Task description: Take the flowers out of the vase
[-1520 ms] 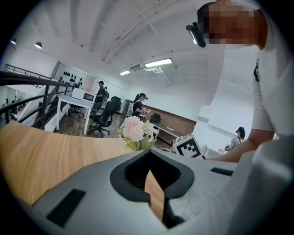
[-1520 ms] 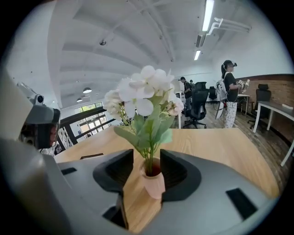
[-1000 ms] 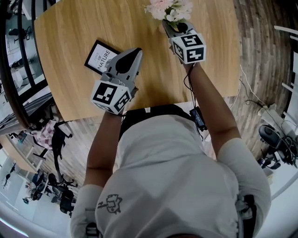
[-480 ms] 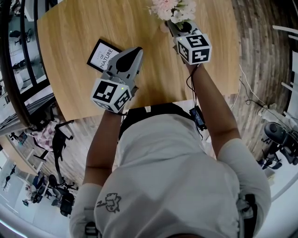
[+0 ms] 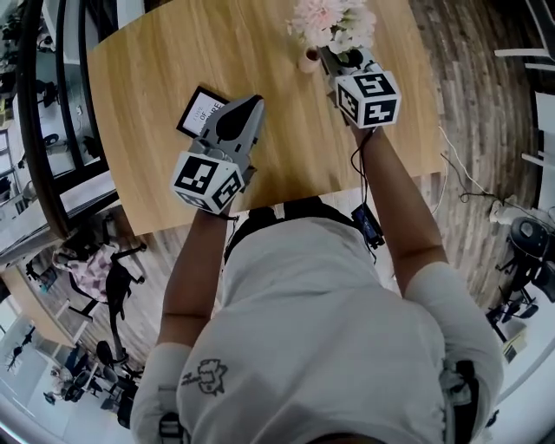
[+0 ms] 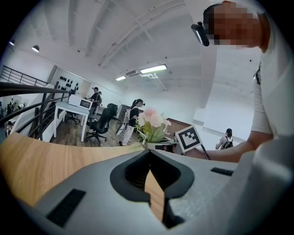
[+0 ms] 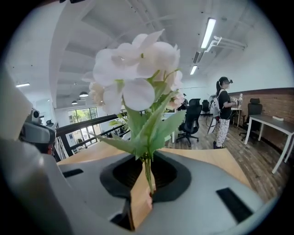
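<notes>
A bunch of pale pink and white flowers [image 5: 334, 22] with green leaves is in my right gripper [image 5: 334, 59], which is shut on the thin green stems [image 7: 148, 176]. The blossoms [image 7: 138, 69] stand upright just past the jaws. A small pinkish vase [image 5: 310, 61] stands on the wooden table [image 5: 147, 104], just left of that gripper's tip. The lower ends of the stems are hidden. My left gripper [image 5: 251, 102] hovers over the table's middle, shut with nothing in it [image 6: 149, 153]. From it the flowers [image 6: 151, 121] show ahead to the right.
A black-framed card with print [image 5: 201, 111] lies on the table, partly under the left gripper. The table's near edge runs just in front of the person's body. Desks, office chairs and standing people fill the room beyond, with a railing at the left.
The right gripper has risen with the flowers in it, and the vase now shows apart beside its tip. The left gripper has lifted a little.
</notes>
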